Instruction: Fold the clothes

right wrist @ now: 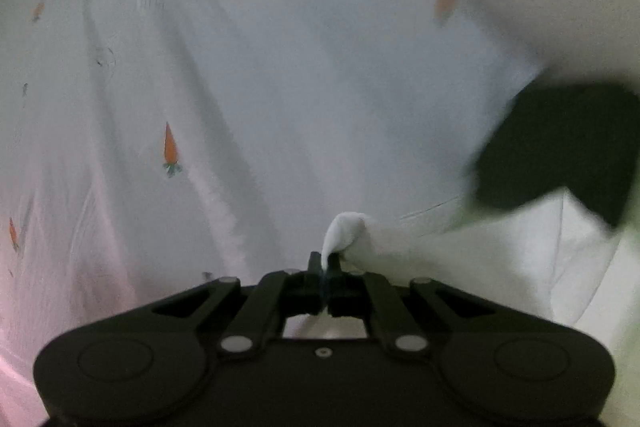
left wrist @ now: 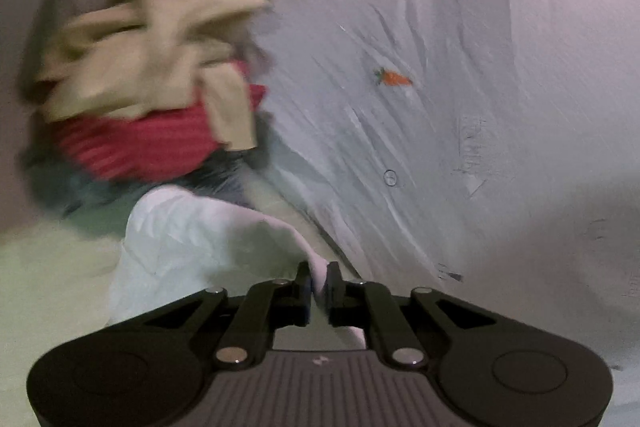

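Between the fingers of the left gripper (left wrist: 319,277) runs a strip of a white garment (left wrist: 192,239); the jaws stand a little apart with the cloth in the gap, and whether the pads press on it cannot be told from the left wrist view. From there the white garment spreads away to the left, crumpled, over a pale sheet (left wrist: 500,87) that covers the whole surface. That sheet is printed with small orange carrots, one carrot (left wrist: 394,78) lying right of a blurred heap of clothes (left wrist: 148,79), where a beige piece sits on top of a red striped one, with something dark grey under both. Small grey marks are scattered across the sheet, among them a little circle (left wrist: 390,177), but no writing can be read there. A tiny pale logo (left wrist: 319,361) sits on the ribbed body of the left gripper, too small to make out.

Over on the right wrist view, the right gripper (right wrist: 325,263) is pinched together on a bunched corner of the same white garment, which trails off to the right. A dark blurred shape (right wrist: 560,143) sits at the right edge, above the cloth.
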### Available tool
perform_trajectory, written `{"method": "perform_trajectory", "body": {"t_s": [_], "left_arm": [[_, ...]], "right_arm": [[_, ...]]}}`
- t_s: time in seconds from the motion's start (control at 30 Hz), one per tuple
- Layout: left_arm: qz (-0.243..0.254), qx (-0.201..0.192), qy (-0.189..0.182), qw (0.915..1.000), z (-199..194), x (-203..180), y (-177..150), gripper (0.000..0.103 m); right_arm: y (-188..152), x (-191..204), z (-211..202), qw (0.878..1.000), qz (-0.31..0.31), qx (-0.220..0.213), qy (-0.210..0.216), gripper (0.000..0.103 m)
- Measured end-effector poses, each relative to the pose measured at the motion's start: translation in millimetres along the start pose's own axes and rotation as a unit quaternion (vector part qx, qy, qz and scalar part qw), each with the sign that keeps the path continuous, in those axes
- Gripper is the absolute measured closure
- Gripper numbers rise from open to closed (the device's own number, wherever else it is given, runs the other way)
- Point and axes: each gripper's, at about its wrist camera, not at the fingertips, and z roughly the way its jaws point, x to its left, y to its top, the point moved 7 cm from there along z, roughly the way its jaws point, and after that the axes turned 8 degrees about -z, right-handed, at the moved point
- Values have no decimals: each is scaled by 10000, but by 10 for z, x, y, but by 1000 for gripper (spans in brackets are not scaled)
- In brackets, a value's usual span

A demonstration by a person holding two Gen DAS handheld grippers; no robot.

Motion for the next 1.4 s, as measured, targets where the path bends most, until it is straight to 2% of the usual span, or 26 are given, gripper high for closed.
{"method": "perform_trajectory", "body": {"t_s": [0.03, 0.07, 0.13, 0.2, 0.23, 0.27, 0.33, 0.43, 0.5, 0.57, 0.67, 0.8, 0.9, 1.03, 1.07, 1.1, 1.13, 1.17, 1.2, 1.27, 1.3, 1.4], "left_arm": [[-46, 8, 102, 9999, 257, -97, 23, 79], [-80, 20, 141, 9999, 420, -168, 25, 76], [-158, 38, 169, 9997, 611, -302, -10, 69], [-137, 27, 67, 9999, 679, -358, -100, 42], [-30, 39, 63, 10000, 672, -323, -176, 37], [137, 129, 170, 9997, 675, -253, -265, 34], [510, 442, 555, 9962, 686, -34, -477, 34], [729, 738, 1164, 9878, 623, 422, -733, 34], [684, 928, 1578, 9807, 547, 713, -870, 33], [479, 1151, 1808, 9756, 509, 946, -980, 32], [328, 1334, 2070, 9686, 540, 1137, -1102, 32], [138, 1402, 1993, 9697, 660, 1165, -1164, 28], [-260, 1547, 1797, 9711, 761, 1150, -1185, 23], [-443, 1632, 1863, 9678, 830, 1166, -1225, 26], [-473, 1663, 1854, 9673, 836, 1166, -1238, 33], [-542, 1701, 1776, 9678, 832, 1167, -1250, 44], [-605, 1702, 1721, 9684, 822, 1172, -1257, 48], [-636, 1674, 1716, 9688, 817, 1182, -1257, 58], [-657, 1643, 1727, 9690, 812, 1197, -1256, 68], [-723, 1586, 1766, 9687, 806, 1247, -1245, 77], [-814, 1560, 1744, 9688, 792, 1273, -1236, 80], [-941, 1471, 1632, 9710, 693, 1329, -1188, 83]], "right_arm": [[6, 7, 332, 9998, 153, 129, 46, 93], [8, 33, 595, 9997, 127, 194, -124, 69], [-24, 71, 1016, 9986, 26, 298, -426, 49], [-211, 53, 1014, 9975, -280, 299, -574, 38], [-304, 44, 1013, 9965, -433, 299, -648, 27], [-396, 35, 1011, 9952, -586, 299, -722, 24], [-691, -152, 909, 9868, -991, 579, -1146, 25], [-1144, -640, 539, 9641, -1355, 1029, -2040, 25], [-1340, -923, 285, 9502, -1288, 1182, -2579, 25], [-1475, -1153, 63, 9379, -1177, 1227, -3024, 25], [-1566, -1355, -57, 9299, -1060, 1271, -3284, 25], [-1558, -1357, 123, 9282, -1258, 1253, -3269, 24], [-1519, -1336, 405, 9224, -1468, 1283, -3334, 24], [-1567, -1427, 596, 8961, -1817, 1434, -3788, 23], [-1601, -1417, 621, 8887, -2024, 1503, -3829, 23], [-1637, -1402, 632, 8829, -2208, 1564, -3838, 23], [-1672, -1381, 634, 8790, -2369, 1601, -3816, 29], [-1707, -1352, 620, 8787, -2492, 1600, -3745, 43], [-1739, -1325, 609, 8774, -2610, 1611, -3689, 51], [-1773, -1280, 575, 8756, -2757, 1663, -3600, 93], [-1779, -1260, 544, 8772, -2762, 1665, -3557, 97], [-1768, -1228, 406, 8794, -2804, 1583, -3506, 99]]}}
